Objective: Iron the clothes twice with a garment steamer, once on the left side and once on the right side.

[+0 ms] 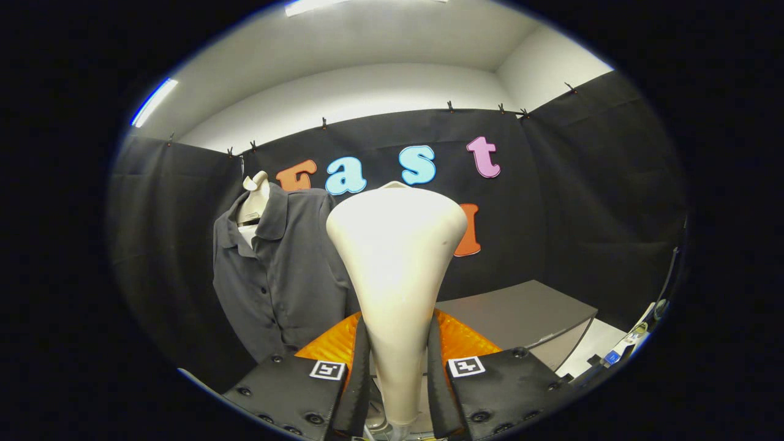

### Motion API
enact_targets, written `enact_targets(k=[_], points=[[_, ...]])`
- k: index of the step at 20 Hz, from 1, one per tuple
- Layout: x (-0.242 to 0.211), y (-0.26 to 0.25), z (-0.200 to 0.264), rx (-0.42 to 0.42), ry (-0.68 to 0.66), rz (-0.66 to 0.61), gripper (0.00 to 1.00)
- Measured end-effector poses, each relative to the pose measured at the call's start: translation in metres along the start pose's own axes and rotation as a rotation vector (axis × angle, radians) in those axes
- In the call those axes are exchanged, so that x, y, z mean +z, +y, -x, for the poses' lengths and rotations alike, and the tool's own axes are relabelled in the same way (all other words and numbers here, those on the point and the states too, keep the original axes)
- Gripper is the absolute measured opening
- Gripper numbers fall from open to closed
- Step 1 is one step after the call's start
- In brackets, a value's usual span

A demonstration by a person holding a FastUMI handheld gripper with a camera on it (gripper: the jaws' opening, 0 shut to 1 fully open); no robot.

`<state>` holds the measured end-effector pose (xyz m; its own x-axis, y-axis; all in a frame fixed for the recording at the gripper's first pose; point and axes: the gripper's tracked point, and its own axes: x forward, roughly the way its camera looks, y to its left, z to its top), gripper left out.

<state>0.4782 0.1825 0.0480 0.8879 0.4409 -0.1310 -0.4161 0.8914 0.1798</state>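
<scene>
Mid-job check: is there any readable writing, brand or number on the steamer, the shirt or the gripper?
Garment steamer, clamped between both fingers of the gripper: no text visible.
Hanging grey shirt: no text visible.
Square markers on the gripper: black-and-white patterns, no words.
Small items beyond the grey table: too small to read.
</scene>
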Motion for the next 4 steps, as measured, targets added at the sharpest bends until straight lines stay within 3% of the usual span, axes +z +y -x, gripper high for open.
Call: enact_targets(k=[4], points=[[-0.0043, -0.0092, -0.0083, 0.009, 0.007, -0.008, 0.47]])
